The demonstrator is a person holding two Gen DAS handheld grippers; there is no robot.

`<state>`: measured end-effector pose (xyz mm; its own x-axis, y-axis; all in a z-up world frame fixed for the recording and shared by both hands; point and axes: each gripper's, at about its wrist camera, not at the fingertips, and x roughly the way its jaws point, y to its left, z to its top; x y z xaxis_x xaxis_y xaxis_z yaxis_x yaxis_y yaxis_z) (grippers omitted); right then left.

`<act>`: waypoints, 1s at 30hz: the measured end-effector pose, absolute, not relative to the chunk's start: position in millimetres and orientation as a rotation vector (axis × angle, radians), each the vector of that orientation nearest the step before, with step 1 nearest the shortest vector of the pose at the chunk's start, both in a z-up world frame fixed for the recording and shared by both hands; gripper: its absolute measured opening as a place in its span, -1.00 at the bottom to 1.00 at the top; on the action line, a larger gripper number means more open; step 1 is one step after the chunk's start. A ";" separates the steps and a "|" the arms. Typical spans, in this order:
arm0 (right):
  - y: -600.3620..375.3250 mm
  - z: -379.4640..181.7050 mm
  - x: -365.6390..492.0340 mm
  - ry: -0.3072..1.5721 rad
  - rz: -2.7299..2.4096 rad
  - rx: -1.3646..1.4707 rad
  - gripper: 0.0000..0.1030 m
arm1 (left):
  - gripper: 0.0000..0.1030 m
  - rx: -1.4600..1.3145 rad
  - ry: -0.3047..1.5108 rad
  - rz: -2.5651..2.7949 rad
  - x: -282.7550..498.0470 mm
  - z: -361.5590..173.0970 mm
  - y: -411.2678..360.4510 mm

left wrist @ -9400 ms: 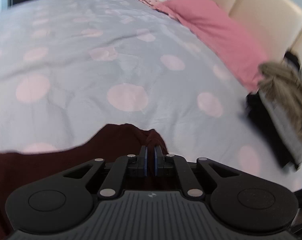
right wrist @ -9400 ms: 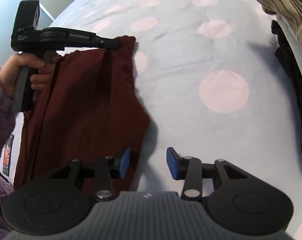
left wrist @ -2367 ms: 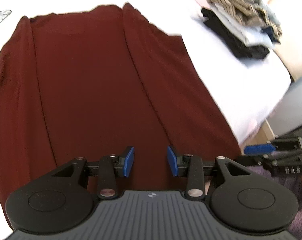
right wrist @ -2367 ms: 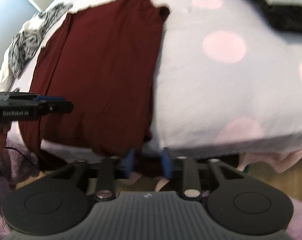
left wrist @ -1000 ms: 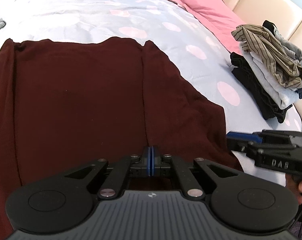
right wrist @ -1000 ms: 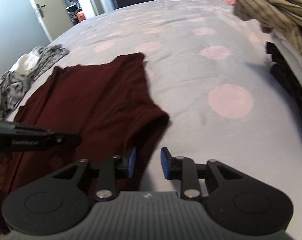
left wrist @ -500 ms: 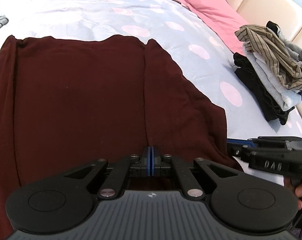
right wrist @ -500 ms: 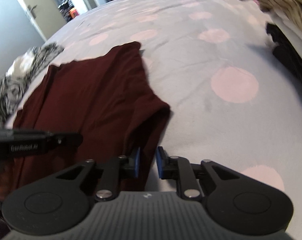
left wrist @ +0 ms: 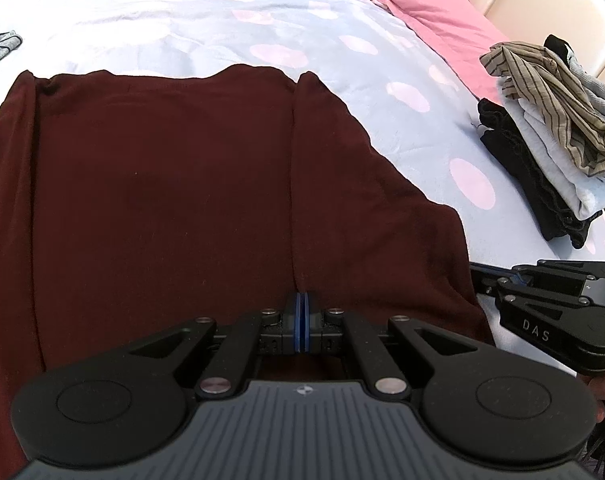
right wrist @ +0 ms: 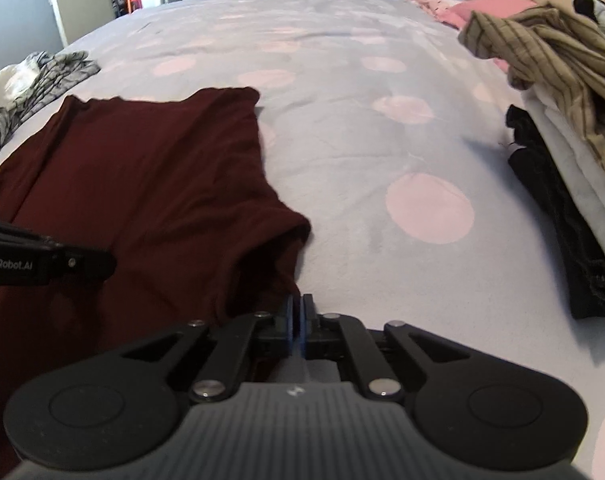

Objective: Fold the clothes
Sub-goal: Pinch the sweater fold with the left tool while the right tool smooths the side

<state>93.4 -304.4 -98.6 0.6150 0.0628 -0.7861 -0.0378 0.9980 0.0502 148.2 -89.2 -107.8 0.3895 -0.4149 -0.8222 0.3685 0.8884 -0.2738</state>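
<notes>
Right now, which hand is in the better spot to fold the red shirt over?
Probably the right gripper. It pinches the shirt at its outer near corner, so it can carry that side flap across. The left gripper is shut on the hem further in, at the crease, better for holding.

A bed [right wrist: 342,140] with a pale grey cover dotted pink carries everything. A dark red garment [left wrist: 182,200] lies spread flat at its near edge. A stack of folded clothes [right wrist: 562,140] sits at three o'clock, a grey patterned heap [right wrist: 30,80] at ten o'clock, and a pink pillow [left wrist: 434,20] at one o'clock.
</notes>
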 end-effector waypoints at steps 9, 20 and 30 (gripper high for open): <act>-335.5 -87.8 74.7 0.928 0.016 0.203 -0.38 | -0.37 -0.115 1.054 -0.504 130.8 -87.7 -72.1; -323.6 -95.2 45.8 0.899 0.108 0.200 -0.58 | -0.65 0.025 1.088 -0.554 85.4 -95.5 -97.8; -308.1 -81.0 72.4 0.779 0.227 0.291 -0.62 | -0.65 0.035 1.090 -0.543 83.1 -96.2 -99.2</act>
